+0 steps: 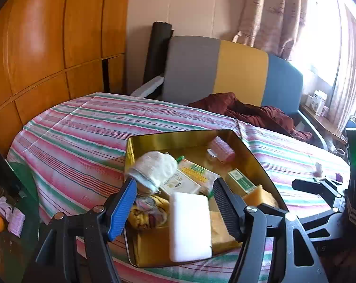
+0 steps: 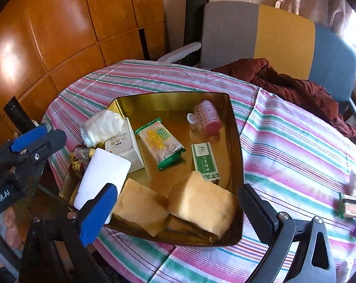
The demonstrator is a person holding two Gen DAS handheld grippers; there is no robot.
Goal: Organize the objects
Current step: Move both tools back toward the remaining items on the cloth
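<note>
A gold metal tray sits on the striped tablecloth. It holds a white foam block, two yellow sponges, a snack packet, a green box, a white box, a pink roller and a white cloth bundle. My left gripper is open above the tray's near end, over the foam block. My right gripper is open above the sponges. Both hold nothing.
A dark red cloth lies at the table's far side before a grey, yellow and blue chair back. Small items lie on the cloth at right. Wooden cabinets stand left.
</note>
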